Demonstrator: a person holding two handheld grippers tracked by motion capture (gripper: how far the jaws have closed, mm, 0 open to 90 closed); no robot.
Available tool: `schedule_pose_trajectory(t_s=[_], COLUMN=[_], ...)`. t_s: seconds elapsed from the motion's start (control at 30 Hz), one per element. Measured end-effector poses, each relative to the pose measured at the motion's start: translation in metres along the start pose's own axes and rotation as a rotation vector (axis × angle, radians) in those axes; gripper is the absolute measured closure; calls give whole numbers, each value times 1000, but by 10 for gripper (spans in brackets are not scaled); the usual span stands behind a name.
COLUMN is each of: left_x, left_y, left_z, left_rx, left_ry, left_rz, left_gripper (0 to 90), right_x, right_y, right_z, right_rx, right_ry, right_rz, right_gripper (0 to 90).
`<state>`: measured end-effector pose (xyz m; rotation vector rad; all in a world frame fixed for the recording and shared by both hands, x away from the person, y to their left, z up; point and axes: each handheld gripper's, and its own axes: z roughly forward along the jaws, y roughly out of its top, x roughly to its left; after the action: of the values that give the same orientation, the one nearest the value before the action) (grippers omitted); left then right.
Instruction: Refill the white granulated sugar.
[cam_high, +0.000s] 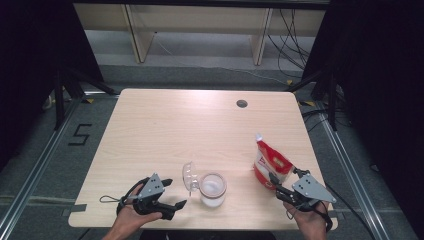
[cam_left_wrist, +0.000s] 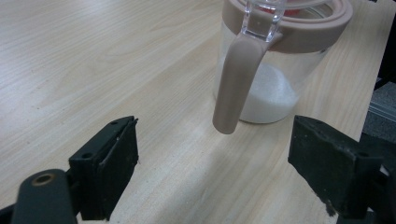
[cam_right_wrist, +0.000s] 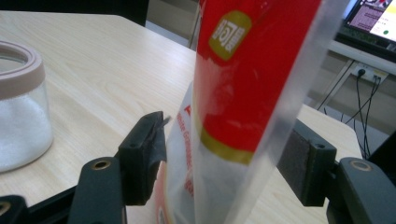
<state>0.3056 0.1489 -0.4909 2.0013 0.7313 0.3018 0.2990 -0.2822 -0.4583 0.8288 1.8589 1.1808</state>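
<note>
A clear jar (cam_high: 212, 189) with a pinkish rim holds white granules near the table's front edge; its clear lid (cam_high: 188, 177) stands flipped open to the left. In the left gripper view the jar (cam_left_wrist: 280, 88) is close ahead, and a pinkish strap (cam_left_wrist: 233, 79) hangs down its side. My left gripper (cam_high: 177, 192) (cam_left_wrist: 210, 154) lies open just left of the jar with nothing between its pads. A red and white bag (cam_high: 270, 167) (cam_right_wrist: 247, 70) stands upright at the right. My right gripper (cam_high: 286, 181) (cam_right_wrist: 224, 154) is open with the bag between its jaws. The jar (cam_right_wrist: 18, 116) sits off to that view's left.
The wooden table (cam_high: 165, 130) has a dark round hole (cam_high: 242, 103) near its far edge. Both hands rest at the front edge. Black curtains and stands flank the table, and cables run across the floor at the right.
</note>
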Motion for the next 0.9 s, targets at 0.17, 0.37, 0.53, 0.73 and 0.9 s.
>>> schedule_pose_trajectory(t_s=[0.17,0.37,0.53,0.73,0.9], left_x=[0,3,1,1,0], left_y=[1,1,0,0,0], left_z=[1,-2,-1,-1,0], left_rx=[-5,12,-5,-8,-16], left_ry=[4,13,6,5,2], left_rz=[-6,12,-7,-7,-17], left_gripper=[156,155,156,155,156], right_x=[2,2,5,8,13], right_y=[-2,-6,-9,-13,-15], right_z=[-5,-16,-21,-27,-30], right_rx=[22,39,48,74,103], right_ry=[8,2,25,18,34], right_rz=[49,60,117,162,172], right_gripper=[372,350,311,241,235])
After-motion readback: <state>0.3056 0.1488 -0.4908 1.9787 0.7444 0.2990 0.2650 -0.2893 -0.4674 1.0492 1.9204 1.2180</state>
